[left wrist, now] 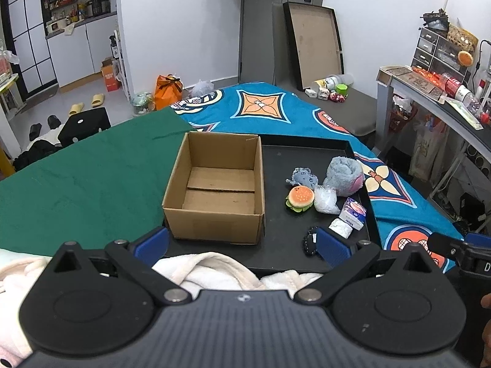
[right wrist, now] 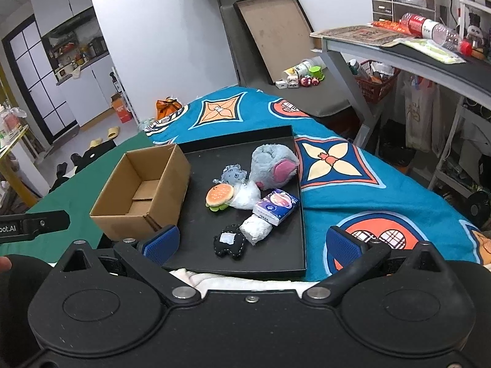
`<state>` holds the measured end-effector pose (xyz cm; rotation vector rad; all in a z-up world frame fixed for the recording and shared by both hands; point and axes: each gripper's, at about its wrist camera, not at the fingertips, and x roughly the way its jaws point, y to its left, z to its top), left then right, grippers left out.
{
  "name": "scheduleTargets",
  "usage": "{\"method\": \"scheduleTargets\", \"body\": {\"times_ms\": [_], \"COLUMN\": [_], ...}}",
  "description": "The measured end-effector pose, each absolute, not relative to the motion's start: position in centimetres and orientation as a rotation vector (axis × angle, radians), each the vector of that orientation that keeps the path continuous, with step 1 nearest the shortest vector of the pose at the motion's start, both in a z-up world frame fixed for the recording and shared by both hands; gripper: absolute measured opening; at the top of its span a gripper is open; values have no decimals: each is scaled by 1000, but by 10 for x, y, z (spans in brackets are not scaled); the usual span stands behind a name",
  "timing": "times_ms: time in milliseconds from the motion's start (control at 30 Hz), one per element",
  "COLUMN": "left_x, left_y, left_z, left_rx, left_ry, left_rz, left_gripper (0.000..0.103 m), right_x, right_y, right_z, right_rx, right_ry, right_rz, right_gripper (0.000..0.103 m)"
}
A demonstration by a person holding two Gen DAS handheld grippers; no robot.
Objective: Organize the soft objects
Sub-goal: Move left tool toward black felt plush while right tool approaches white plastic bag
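- While both tools hover at the near edge of the black tray (right wrist: 299,214), the left gripper (left wrist: 242,243) and the right gripper (right wrist: 253,240) are spread wide and carry nothing.
- The cardboard box (left wrist: 214,184) stands directly ahead of the left gripper, top open and inside bare; it is judged to be the collection bin.
- The soft items lie ahead of the right gripper, between its fingers' line: black plush (right wrist: 229,241) nearest, then a wrapped white bundle (right wrist: 256,228), tissue pack (right wrist: 276,204), burger toy (right wrist: 219,196), clear bag (right wrist: 245,196), small blue plush (right wrist: 231,174) and grey plush (right wrist: 273,165) farthest.
- Several items touch each other, so a neighbour may drag along with a pick.
- The box wall stands left of the items, so a transfer must clear it.
- A white fleece (left wrist: 214,268) lies beneath both grippers.
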<state>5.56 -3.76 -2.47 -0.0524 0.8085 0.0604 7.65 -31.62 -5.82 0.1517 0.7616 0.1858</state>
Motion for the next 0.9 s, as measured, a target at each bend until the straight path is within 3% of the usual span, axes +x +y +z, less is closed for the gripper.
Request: {"method": "scheduleTargets", "body": {"times_ms": [800,900], "left_x": [105,112], "left_y": [-61,-67], "left_z": [-64,-69], "left_rx": [-85,-92], "left_ry": [854,853], "left_rz": [29,9], "left_gripper": [99,92], "right_x": [125,131], "right_y": [-334,-334], "right_z": [-106,-112], "right_rx": [294,317], "right_ry": [852,868], "right_rz": [196,205], "right_gripper": [100,98]}}
